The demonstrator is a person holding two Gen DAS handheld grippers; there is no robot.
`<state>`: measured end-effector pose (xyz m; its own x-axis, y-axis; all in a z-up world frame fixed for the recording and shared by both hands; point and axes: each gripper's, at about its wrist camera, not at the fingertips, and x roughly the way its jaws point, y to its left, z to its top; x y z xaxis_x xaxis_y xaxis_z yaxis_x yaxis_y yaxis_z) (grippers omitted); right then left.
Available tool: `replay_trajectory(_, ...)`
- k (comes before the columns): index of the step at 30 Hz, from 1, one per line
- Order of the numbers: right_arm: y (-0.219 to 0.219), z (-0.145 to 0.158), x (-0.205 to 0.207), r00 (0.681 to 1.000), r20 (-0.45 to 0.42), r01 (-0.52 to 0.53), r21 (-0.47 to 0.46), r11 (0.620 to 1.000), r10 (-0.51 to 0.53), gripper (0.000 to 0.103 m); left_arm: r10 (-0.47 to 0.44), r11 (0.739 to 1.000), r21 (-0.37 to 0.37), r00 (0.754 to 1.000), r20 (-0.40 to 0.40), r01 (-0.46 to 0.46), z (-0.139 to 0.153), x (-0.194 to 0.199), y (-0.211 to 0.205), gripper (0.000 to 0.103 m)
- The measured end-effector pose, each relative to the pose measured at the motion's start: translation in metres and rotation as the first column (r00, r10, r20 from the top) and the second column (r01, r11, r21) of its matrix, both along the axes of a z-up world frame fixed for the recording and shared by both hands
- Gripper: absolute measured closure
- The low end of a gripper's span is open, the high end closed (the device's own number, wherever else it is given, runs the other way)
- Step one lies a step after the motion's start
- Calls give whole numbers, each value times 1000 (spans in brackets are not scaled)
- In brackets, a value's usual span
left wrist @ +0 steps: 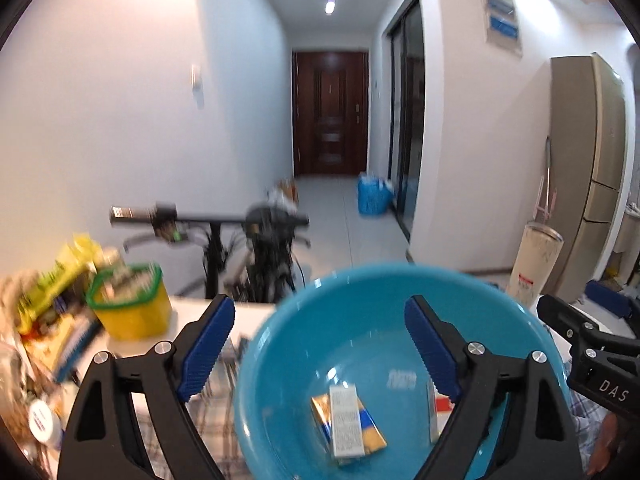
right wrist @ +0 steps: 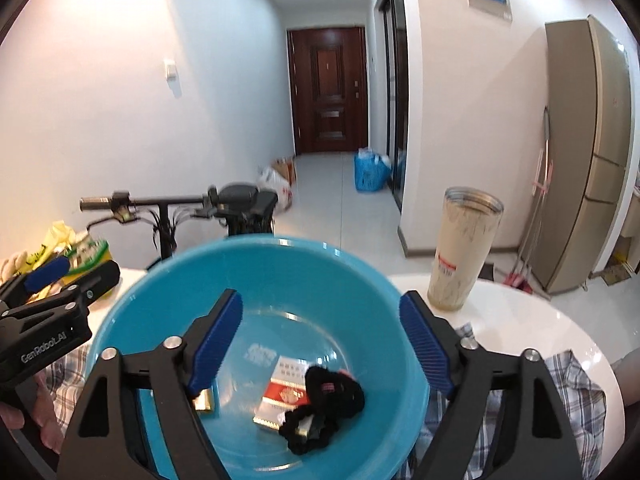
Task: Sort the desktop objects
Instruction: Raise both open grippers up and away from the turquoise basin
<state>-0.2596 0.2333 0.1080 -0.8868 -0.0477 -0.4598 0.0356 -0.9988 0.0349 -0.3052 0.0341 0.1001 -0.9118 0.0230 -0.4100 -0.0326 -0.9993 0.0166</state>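
Hovering over a blue basin point(right wrist: 120, 328) at the bottom centre of both views, the left gripper point(left wrist: 320, 344) and right gripper point(right wrist: 320, 336) stand with jaws spread wide and nothing between the pads. Inside the basin lie the sorted items: a gold-and-blue carton point(left wrist: 348, 420) at lower centre of the left view, and in the right view a red-and-white pack point(right wrist: 284, 388) with a black hair tie point(right wrist: 328, 404) draped across it. A checked cloth point(right wrist: 568, 384) spreads under the basin on the white table point(right wrist: 532, 320). Further back, a yellow tub with a green rim point(left wrist: 132, 308) and a heap of snack packets point(left wrist: 52, 292) crowd the left edge, still unsorted by the look of it, while a tall tumbler point(right wrist: 464, 248) stands just right of the basin. Beyond the table, a scooter's handlebars point(right wrist: 168, 202) cross mid-frame, and a dark door point(right wrist: 328, 88) closes the corridor. The risk, judged from here: a reach toward the left-hand heap could snag the basin rim or drag the cloth, and a rightward swing could tip the tall tumbler.
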Motion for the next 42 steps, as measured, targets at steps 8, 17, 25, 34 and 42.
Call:
replay_trajectory(8,-4,26,29,975,-222,33,43,999,-23,0,-15,999,-50,979,-204,4,23,30,9,0)
replay_trajectory(17,0,44,39,964,-264,27,23,999,-20,0,-16,1000,-11,965,-260,14,43,47,4,0)
replay_trajectory(25,-2,59,58,951,-308,16,11,1000,-12,0,-13,1000,16,956,-294,19,61,66,-1,0)
replay_trajectory(34,-6,85,93,934,-358,7,11,1000,-3,0,-17,999,21,930,-366,27,95,116,-1,0)
replay_trajectory(42,-5,115,143,899,-439,-10,-5,1000,7,0,-11,999,31,889,-458,28,120,166,-5,0)
